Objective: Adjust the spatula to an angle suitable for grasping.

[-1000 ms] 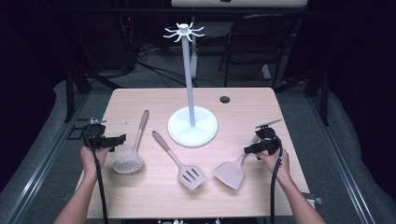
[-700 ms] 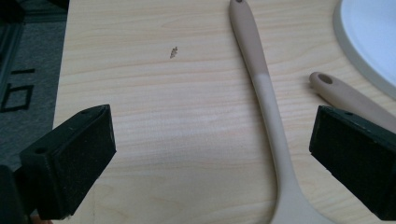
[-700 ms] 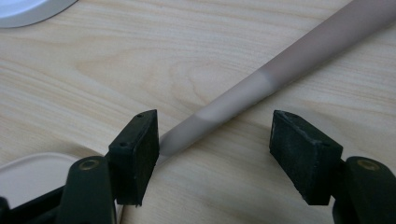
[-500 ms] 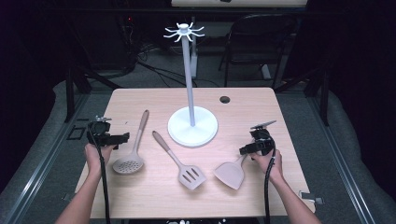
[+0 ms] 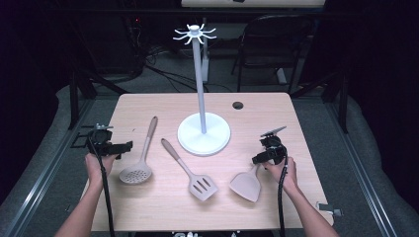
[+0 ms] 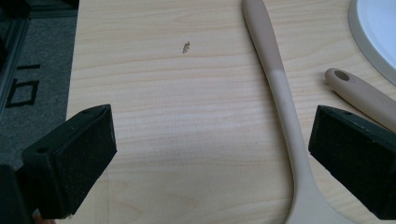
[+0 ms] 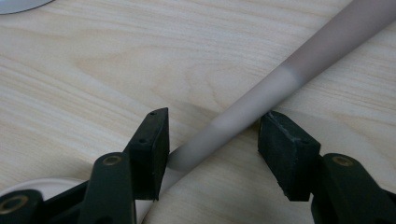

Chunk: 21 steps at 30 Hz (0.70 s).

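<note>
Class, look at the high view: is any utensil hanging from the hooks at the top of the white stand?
No: the hooks are bare, and the skimmer, slotted turner and solid turner all lie flat on the table.

The high view looks forward and down over the whole table [image 5: 148,207]; both gripper views sit close above its wood, apparently sharing the white stand's base [image 5: 203,133].

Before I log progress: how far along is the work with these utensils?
Early. Nothing hangs on the rack. The skimmer, slotted turner and solid spatula lie flat on the table. In hand: the right gripper straddles the spatula's handle, its jaws just been closing, not yet clamped. The left gripper is open beside the skimmer. Every lift remains.
</note>
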### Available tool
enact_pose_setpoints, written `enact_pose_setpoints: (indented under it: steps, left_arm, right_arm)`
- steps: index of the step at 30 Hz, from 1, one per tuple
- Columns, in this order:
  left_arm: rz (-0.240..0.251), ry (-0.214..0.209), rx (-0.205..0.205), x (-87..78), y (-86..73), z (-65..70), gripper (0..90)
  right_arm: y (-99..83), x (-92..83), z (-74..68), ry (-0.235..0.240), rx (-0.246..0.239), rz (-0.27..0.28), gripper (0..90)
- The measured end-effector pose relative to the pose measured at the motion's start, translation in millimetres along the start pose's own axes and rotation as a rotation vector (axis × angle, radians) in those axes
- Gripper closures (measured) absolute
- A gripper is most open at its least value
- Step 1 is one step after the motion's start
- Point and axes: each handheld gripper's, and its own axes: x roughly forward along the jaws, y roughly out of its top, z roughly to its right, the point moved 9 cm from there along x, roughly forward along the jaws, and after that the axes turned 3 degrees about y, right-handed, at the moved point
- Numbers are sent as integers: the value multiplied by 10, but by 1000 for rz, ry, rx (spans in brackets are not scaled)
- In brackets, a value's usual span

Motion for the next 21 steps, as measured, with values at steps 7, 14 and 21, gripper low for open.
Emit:
enact_pose_setpoints:
  steps: [7,14,21]
  left_arm:
    - [-4,-3,3,1,-18,-29,9]
    - [-9,-2,-19,-9,-44,-97,12]
    - [-24,-6,-21,4,-58,-100,14]
  right_arm:
    - [-1,-4,-112,28,-34,7,546]
    - [-101,-64,-178,24,-98,-63,623]
    - [-207,-96,-235,28,-98,-93,699]
